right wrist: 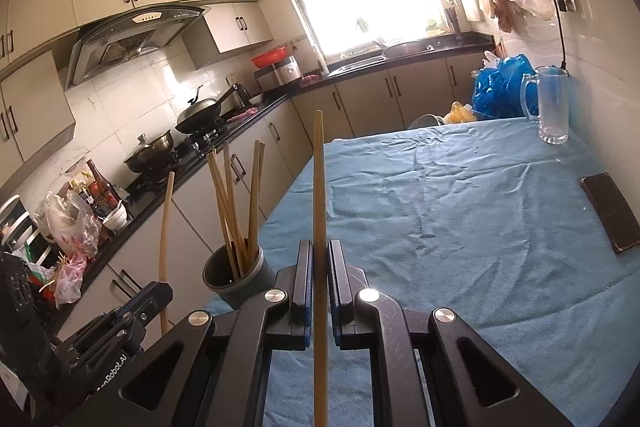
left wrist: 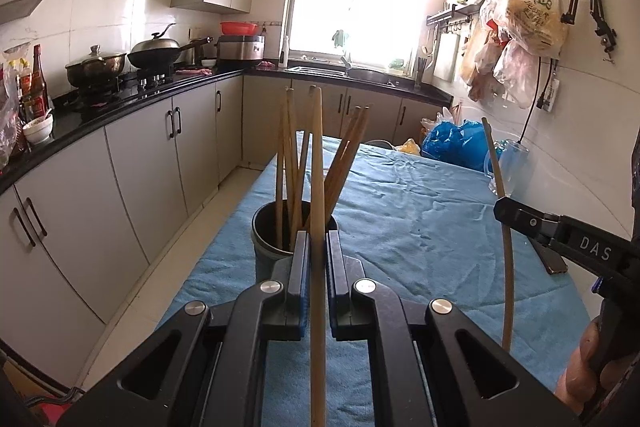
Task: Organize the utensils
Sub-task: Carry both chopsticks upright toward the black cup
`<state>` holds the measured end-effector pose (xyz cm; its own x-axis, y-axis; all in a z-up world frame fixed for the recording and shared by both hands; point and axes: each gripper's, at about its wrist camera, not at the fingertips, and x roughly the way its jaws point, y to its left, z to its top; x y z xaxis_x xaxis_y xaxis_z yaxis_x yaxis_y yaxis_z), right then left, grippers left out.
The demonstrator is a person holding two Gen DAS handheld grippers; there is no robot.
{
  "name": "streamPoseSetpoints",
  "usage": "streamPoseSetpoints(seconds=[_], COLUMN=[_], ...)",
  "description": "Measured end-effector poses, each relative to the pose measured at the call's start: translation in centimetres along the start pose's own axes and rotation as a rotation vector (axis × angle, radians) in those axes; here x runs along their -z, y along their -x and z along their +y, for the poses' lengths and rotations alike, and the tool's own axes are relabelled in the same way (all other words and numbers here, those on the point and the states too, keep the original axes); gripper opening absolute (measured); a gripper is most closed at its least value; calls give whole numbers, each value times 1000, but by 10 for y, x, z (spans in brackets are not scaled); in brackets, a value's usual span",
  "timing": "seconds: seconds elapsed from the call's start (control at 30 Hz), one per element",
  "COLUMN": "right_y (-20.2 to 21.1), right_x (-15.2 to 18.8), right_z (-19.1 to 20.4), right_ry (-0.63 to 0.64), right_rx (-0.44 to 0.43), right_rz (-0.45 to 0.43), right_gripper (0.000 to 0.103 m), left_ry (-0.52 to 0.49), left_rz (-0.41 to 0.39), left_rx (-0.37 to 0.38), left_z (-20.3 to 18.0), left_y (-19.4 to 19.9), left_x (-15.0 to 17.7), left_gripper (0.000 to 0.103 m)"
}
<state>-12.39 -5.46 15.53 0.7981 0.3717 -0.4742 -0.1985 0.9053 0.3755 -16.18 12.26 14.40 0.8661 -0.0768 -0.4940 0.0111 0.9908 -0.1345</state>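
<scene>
Chopsticks are what both claws hold: the left gripper is clamped on one chopstick standing upright just above the dark holder, and the right gripper pinches a second chopstick upright over the blue tablecloth. More chopsticks lean inside the holder near the table's left edge. Farther right lie a phone and a glass mug.

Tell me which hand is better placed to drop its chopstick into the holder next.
Left. The left gripper holds its chopstick right beside the holder; the right gripper holds its chopstick farther off, the holder down to its left.
</scene>
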Motion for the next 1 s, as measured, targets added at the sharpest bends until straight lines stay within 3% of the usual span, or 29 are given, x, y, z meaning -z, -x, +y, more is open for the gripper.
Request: streamPoseSetpoints(seconds=[0.43, 1.0], right_y=[-39, -76], right_x=[-16, -48], right_z=[5, 48], right_ry=[28, 89], right_rx=[-23, -118], right_rz=[27, -8], right_gripper=[8, 8], left_ry=[17, 33], left_rz=[-4, -23], left_rx=[3, 18], left_z=[20, 43], left_y=[-21, -38], left_x=[-18, -50], left_gripper=[7, 7])
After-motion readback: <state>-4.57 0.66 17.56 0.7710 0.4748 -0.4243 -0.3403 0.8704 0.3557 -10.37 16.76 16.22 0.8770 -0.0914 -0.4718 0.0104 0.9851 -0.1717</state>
